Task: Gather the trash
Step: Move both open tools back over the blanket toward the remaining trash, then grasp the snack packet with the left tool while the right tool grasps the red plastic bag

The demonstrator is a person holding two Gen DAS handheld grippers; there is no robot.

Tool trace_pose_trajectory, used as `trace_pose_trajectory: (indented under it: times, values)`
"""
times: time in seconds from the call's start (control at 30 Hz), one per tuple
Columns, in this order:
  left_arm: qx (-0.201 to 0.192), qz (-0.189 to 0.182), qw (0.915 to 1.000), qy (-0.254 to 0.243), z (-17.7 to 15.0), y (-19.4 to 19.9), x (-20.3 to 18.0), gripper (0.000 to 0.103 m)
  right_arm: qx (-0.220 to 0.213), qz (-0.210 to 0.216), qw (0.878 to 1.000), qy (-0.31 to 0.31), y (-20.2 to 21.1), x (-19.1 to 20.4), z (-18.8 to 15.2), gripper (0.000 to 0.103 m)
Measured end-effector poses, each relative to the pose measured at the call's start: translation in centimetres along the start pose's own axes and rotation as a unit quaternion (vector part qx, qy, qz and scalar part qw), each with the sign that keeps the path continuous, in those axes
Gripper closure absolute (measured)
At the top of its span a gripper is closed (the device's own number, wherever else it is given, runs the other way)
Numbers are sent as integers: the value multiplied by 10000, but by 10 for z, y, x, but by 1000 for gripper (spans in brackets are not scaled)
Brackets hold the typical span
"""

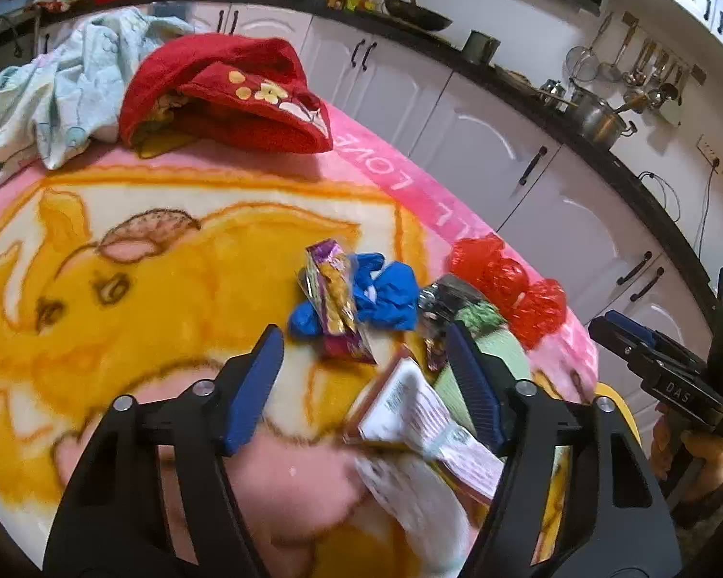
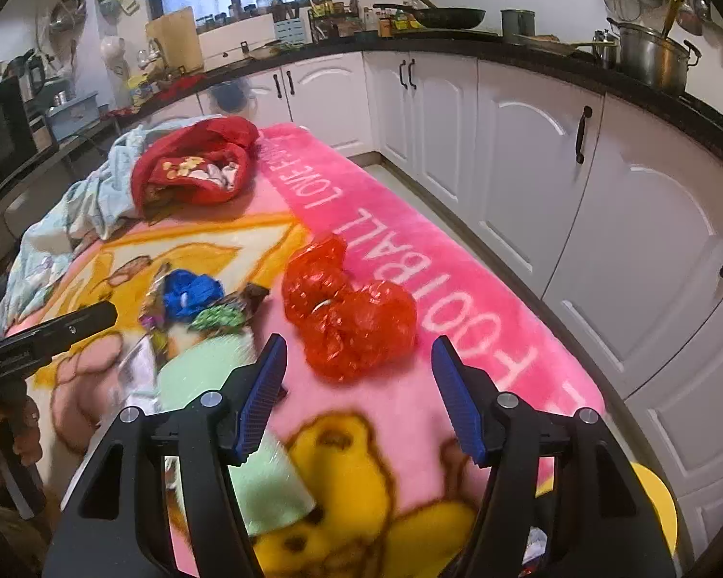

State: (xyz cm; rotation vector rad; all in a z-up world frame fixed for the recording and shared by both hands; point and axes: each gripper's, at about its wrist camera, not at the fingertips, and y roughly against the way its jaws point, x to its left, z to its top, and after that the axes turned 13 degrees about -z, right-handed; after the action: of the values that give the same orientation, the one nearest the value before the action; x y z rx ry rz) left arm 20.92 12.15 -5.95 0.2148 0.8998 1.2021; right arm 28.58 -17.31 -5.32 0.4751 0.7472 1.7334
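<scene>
A pink and yellow cartoon blanket covers the table, and the trash lies in a small pile in the middle-right part of the left wrist view. In this pile there is a purple foil wrapper, a crumpled blue plastic piece touching it on the right, a dark shiny wrapper, and a pale green packet. A red crumpled plastic bag lies just beside the pile, near the right edge of the blanket.

The left gripper stands at the bottom of its frame with the blue pads apart. A white printed packet is between the jaws, close to the right pad, but the picture is blurred there and it is not possible to tell if the pads press on it.

The right gripper is at the bottom centre of the right wrist view. Its jaws are apart and hold nothing; the red bag lies just in front of them, in the middle of the frame. The green packet is to the lower left of this gripper, partly behind its left finger.

At the upper left of both views, a red cloth and a light blue cloth lie on the far end of the blanket. White kitchen cabinets run along the right side.
</scene>
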Motion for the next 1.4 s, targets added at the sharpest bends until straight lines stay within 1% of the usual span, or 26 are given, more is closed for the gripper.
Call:
trace_pose_trajectory:
  times: [0.23,0.37,0.43,0.57,0.63,0.7,0.77,0.83,0.9,1.0,1.07,1.13,1.23,1.4]
  values:
    - [161,-19,9999,-2,18,-22,8,60,249,40,9996,-161,-32,-2,9,43]
    - [230,-10,9997,8,23,-32,12,62,348,53,9992,-195,-44,0,12,43]
    - [292,5,9996,-11,24,-37,13,67,391,58,9991,-179,-49,2,13,43]
    - [359,33,9994,6,22,-44,16,68,494,102,9986,-178,-60,5,14,44]
    - [409,43,9992,25,22,-47,19,72,543,136,9983,-187,-64,6,13,51]
    - [433,72,9990,20,21,-48,20,73,574,217,9980,-167,-66,7,11,62]
    - [442,77,9990,47,20,-49,22,76,561,262,9980,-111,-66,10,9,68]
    - [443,79,9990,68,19,-49,23,78,523,257,9983,25,-64,14,7,73]
    - [434,84,9990,83,19,-48,24,83,497,229,9984,127,-63,18,5,79]
    - [417,56,9990,121,18,-46,26,85,496,216,9984,170,-60,21,2,86]
    - [382,52,9992,127,17,-43,26,86,491,228,9984,176,-59,21,0,90]
    - [341,71,9993,111,16,-40,26,93,485,240,9984,168,-56,21,-2,92]
    - [275,57,9995,130,15,-34,26,94,463,264,9985,128,-50,20,-5,94]
    - [110,104,9998,112,13,-20,23,95,399,246,9989,48,-36,13,-10,94]
